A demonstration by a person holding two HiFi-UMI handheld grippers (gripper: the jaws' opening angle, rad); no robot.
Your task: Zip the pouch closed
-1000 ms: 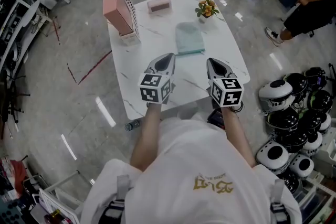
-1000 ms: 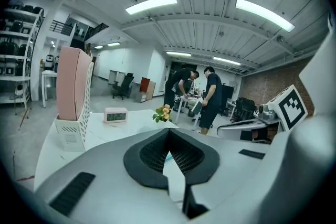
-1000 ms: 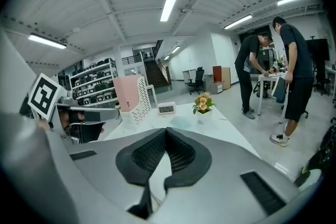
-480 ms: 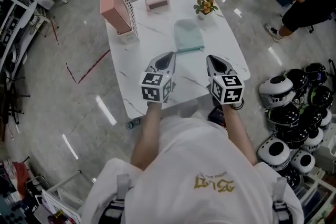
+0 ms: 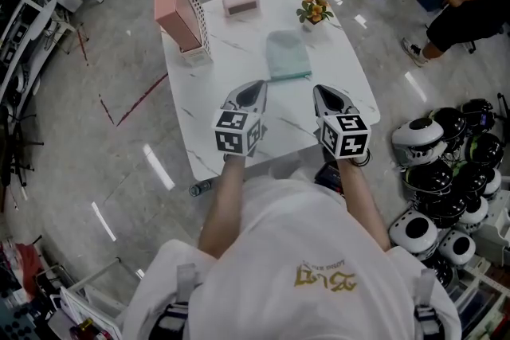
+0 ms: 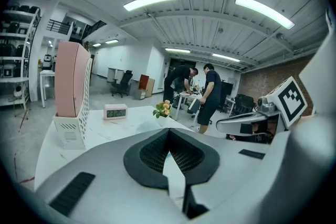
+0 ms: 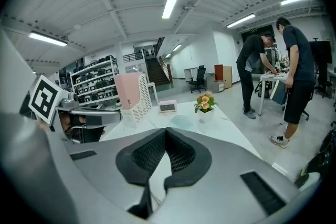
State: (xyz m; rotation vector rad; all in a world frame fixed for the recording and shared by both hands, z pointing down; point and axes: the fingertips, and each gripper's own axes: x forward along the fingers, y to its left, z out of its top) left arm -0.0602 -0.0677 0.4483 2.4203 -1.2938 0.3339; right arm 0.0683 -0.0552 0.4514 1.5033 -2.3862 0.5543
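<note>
A pale teal pouch (image 5: 287, 56) lies flat on the white marble table (image 5: 231, 68), just beyond both grippers. My left gripper (image 5: 254, 87) hovers over the near part of the table, left of the pouch's near end, its jaws shut and empty. My right gripper (image 5: 324, 93) hangs level with it on the right, also shut with nothing in it. In the left gripper view the pouch (image 6: 147, 126) shows just past the shut gripper (image 6: 169, 131). From the right gripper view the pouch (image 7: 182, 120) lies ahead of the shut gripper (image 7: 167, 129).
A pink file holder (image 5: 182, 8) stands at the table's far left, with a small pink clock (image 5: 241, 5) and a potted flower (image 5: 314, 11) along the far edge. Several helmets (image 5: 442, 187) lie on the floor at right. People (image 5: 470, 0) work at a desk beyond.
</note>
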